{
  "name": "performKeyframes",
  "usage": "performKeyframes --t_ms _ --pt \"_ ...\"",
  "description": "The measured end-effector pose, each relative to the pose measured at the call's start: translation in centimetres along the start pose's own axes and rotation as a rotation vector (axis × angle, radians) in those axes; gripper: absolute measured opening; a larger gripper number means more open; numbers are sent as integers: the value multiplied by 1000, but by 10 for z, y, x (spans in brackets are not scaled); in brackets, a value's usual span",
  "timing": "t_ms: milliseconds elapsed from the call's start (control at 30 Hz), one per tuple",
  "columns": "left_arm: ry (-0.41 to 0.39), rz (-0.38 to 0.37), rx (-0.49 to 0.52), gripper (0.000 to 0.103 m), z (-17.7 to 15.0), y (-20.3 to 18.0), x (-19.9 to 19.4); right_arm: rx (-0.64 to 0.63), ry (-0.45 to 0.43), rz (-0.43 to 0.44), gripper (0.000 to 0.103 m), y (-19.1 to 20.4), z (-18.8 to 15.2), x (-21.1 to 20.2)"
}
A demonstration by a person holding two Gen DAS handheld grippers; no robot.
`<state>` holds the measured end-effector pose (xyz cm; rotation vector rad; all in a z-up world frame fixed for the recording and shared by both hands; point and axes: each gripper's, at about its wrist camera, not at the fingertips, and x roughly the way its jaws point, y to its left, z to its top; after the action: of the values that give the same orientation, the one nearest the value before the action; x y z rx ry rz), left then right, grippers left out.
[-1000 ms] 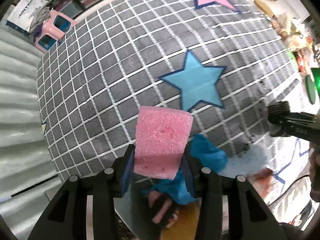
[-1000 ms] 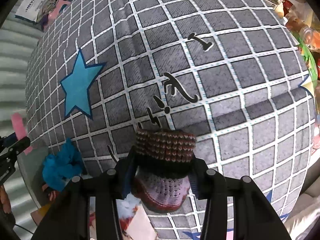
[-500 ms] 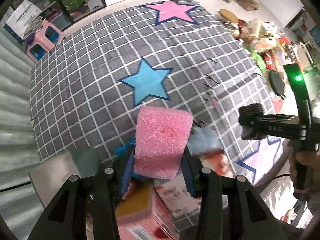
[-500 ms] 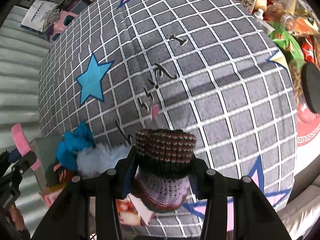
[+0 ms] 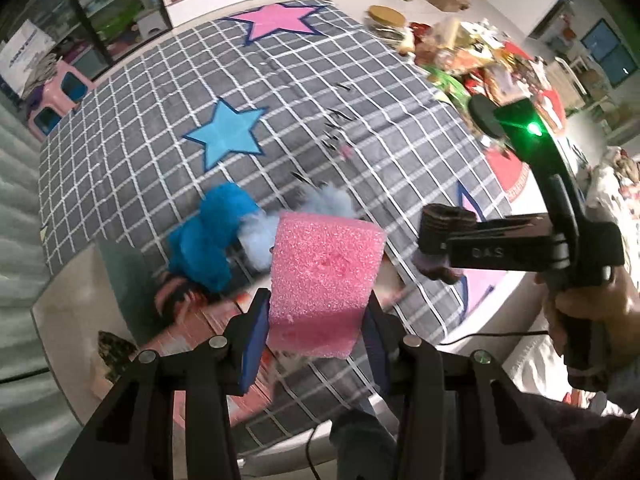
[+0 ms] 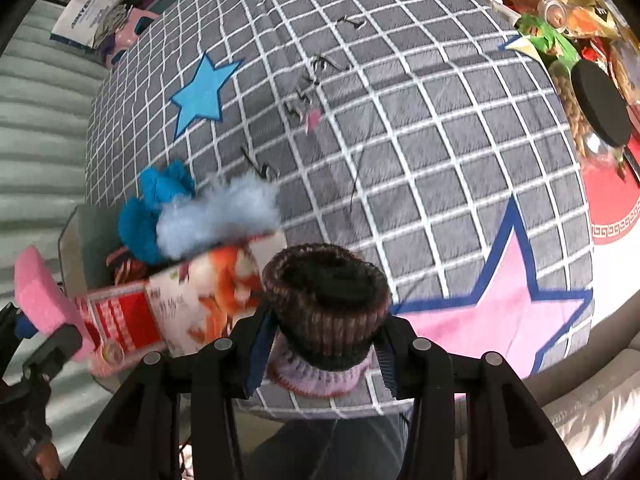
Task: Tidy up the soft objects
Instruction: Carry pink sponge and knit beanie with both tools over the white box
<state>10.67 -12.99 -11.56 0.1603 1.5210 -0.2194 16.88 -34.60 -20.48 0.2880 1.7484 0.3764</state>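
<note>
- A pink sponge [image 5: 325, 280] is clamped between the fingers of the left gripper [image 5: 316, 334], standing up out past the tips.
- A knitted hat [image 6: 326, 312] is squeezed in the right gripper [image 6: 320, 354].
- Ahead-left of both tools, blue fluff [image 6: 218, 216] and a blue plush [image 5: 212, 240] are piled by a printed box [image 6: 180, 300] on the checked blanket [image 6: 420, 120].

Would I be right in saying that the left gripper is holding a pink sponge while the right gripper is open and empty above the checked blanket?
Not quite: the right gripper is shut on a knitted hat, as the right wrist view shows. The left gripper does hold the pink sponge above the checked blanket.
</note>
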Motion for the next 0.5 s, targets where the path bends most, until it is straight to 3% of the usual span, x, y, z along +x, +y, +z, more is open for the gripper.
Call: performKeyframes --t_ms 267,500 --pt "2 -43 19 47 -47 -13 -11 -50 42 3 47 18 -41 5" --pt "4 -39 -27 47 -86 -7 -15 -128 95 18 47 44 -75 18"
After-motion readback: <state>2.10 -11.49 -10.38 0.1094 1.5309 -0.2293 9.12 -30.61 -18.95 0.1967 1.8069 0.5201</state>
